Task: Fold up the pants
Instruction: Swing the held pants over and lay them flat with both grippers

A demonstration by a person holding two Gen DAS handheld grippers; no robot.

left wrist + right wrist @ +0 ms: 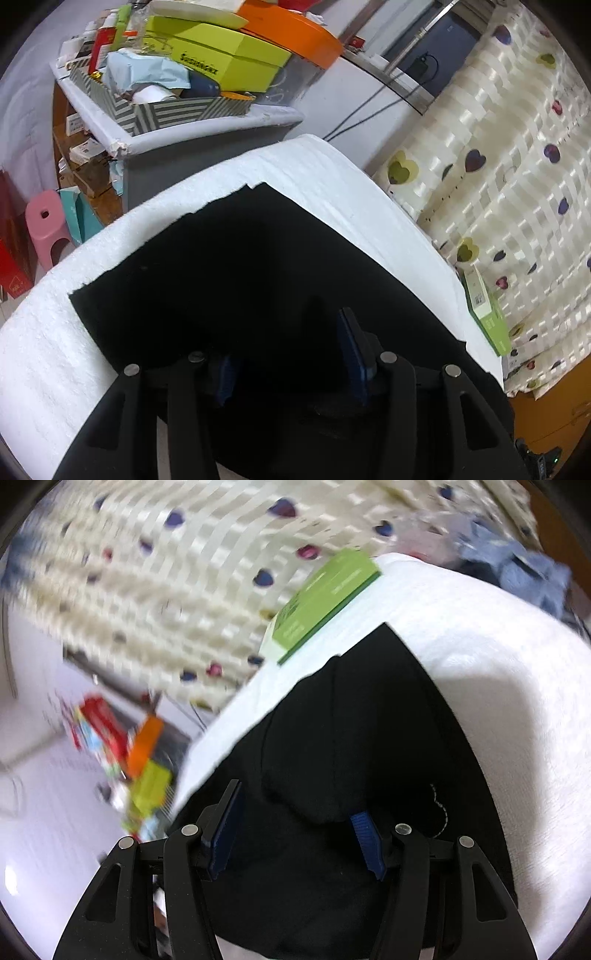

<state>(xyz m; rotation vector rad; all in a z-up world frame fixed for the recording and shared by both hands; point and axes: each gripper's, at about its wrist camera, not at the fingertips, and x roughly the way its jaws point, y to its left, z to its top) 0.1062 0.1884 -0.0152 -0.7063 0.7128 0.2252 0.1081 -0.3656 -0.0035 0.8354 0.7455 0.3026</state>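
Left gripper (291, 354) has its blue-padded fingers spread apart over the black pants (240, 266), which lie flat directly beneath and ahead of it on the white padded surface (55, 354). Right gripper (295, 830) is likewise spread, its fingers either side of a raised fold of the same pants (351, 720); contact cannot be confirmed. Beyond, a green box (325, 602) sits at the surface's far edge against a heart-patterned curtain (166, 572).
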